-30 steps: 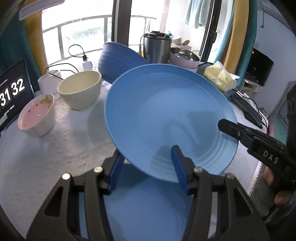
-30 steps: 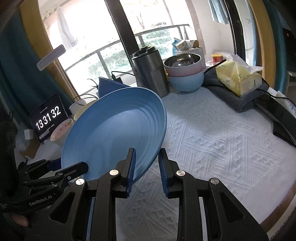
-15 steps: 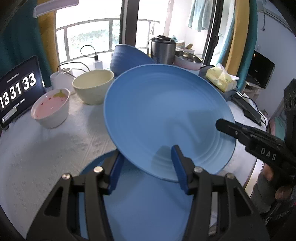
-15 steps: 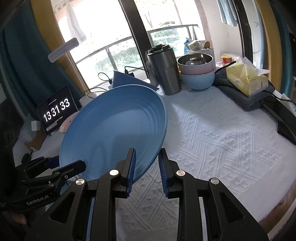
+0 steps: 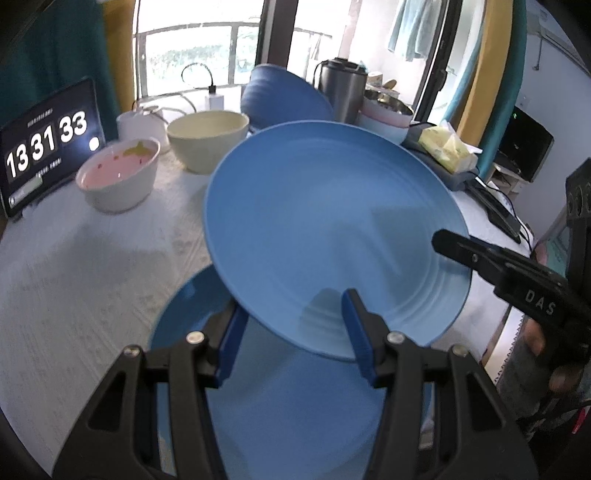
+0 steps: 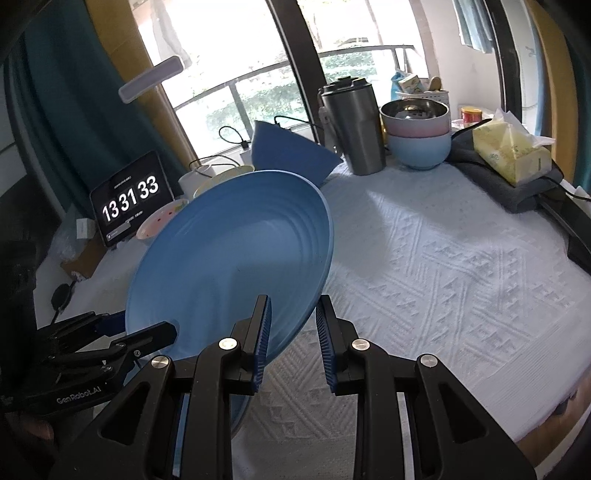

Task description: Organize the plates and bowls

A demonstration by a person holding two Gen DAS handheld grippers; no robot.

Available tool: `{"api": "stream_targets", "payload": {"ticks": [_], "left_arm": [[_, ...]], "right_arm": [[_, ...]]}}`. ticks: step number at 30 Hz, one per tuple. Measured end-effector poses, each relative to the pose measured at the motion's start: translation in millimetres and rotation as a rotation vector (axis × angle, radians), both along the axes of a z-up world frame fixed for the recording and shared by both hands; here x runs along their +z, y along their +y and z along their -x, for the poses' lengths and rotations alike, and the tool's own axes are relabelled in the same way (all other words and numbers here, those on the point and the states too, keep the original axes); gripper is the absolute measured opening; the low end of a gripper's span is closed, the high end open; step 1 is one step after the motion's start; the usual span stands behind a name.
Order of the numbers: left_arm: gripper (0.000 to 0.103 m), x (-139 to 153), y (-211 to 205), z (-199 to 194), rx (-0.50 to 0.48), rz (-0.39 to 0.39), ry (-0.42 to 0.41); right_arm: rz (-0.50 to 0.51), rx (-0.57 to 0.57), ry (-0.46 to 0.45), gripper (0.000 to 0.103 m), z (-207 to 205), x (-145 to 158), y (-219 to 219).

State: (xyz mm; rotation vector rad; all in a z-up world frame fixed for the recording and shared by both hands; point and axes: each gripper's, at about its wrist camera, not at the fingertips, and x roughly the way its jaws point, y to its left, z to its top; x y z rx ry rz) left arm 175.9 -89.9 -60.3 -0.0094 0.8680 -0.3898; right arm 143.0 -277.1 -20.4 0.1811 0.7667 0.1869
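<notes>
a light blue plate (image 5: 332, 229), tilted and lifted off the table (image 6: 461, 266), was held at two edges: the left tool (image 5: 291, 328) had its blue pads astride the near rim, one under and one over, clamped on the plate, and the right tool (image 6: 293, 325) straddled the opposite rim; whether its pads pressed on that rim could not be told. directly beneath, a second blue plate (image 5: 280, 413) lay flat on the table. behind the lifted plate, to the left, stood a cream bowl (image 5: 208, 138) and just beside it a white bowl with a pink interior (image 5: 118, 177); a dark blue dish (image 5: 284, 98) leaned on edge behind them, largely screened by the lifted plate in the right wrist view. farther back, a steel tumbler (image 6: 351, 125) stood next to a stack of bowls (image 6: 419, 140), light blue at the bottom, pink above, a metal one on top. a yellow tissue pack (image 6: 509, 151) rested on a folded grey cloth (image 6: 517, 188) near the right edge. a tablet clock (image 5: 44, 147) read "13 31 33"; the right tool's arm bore "das", the left tool's arm "genrobot.ai". a white charger with a looped black cable (image 5: 214, 98) sat by the window. the table was covered with a white textured cloth with a woven geometric pattern; beyond were a balcony railing (image 5: 192, 33), teal and yellow curtains (image 6: 74, 110), and daylight.
</notes>
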Motion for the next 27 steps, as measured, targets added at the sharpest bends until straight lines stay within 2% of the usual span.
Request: {"api": "stream_targets", "payload": {"ticks": [19,27], "left_arm": [[0.053,-13,20,29,0.029,-0.023,0.01],[0.053,-17,20,41,0.046,-0.08,-0.031]], "right_arm": [[0.013,0.062,0.036,0.027,17,-20,20],[0.025,0.08,0.052,0.027,23,-26,26]]}}
